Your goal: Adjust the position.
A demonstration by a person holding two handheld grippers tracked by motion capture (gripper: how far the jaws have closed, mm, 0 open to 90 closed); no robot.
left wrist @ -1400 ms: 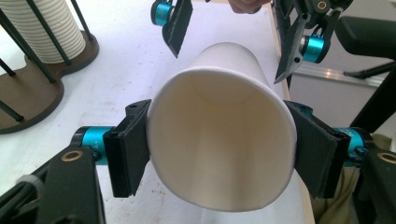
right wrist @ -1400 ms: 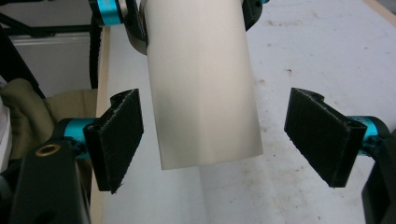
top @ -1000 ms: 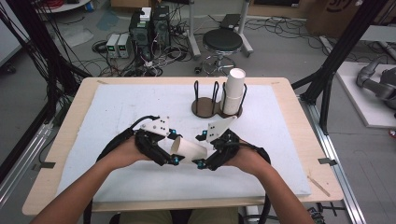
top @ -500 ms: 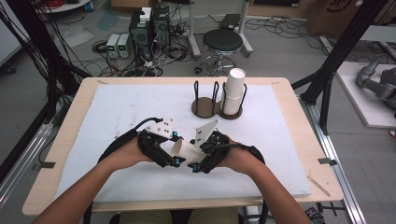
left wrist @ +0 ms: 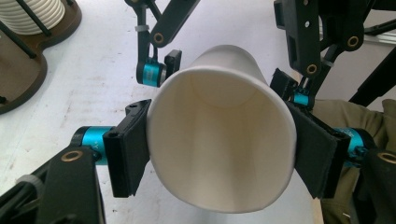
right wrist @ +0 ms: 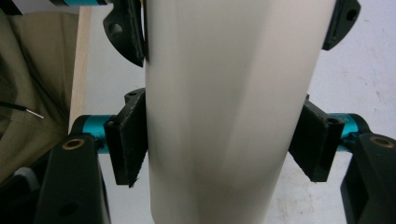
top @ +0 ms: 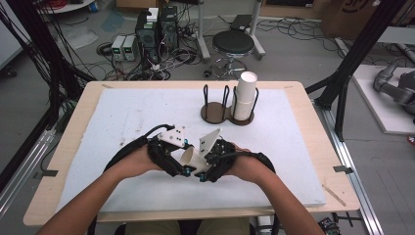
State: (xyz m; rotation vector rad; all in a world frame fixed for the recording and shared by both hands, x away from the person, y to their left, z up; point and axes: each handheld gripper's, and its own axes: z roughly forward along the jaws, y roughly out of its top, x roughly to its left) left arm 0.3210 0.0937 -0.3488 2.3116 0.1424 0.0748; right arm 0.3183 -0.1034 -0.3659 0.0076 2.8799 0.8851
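A cup holder (top: pixel 219 111) stands on the counter (top: pixel 122 112), toward its far edge, with a stack of cups (top: pixel 245 95) in its right-hand ring. Nearer than the holder, a paper cup (top: pixel 192 156) lies between the left hand-held gripper (top: pixel 177 159) and the right hand-held gripper (top: pixel 208 164), each clamped on it. Behind the counter, beyond the holder, a stool (top: pixel 233 44) stands on the floor.

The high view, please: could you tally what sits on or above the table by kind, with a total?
Loose paper cup, held by both grippers: 1
Stack of paper cups in the holder: 1
Wooden cup holder: 1
Grippers, left gripper and right gripper: 2
White mat on the table: 1
Total: 6
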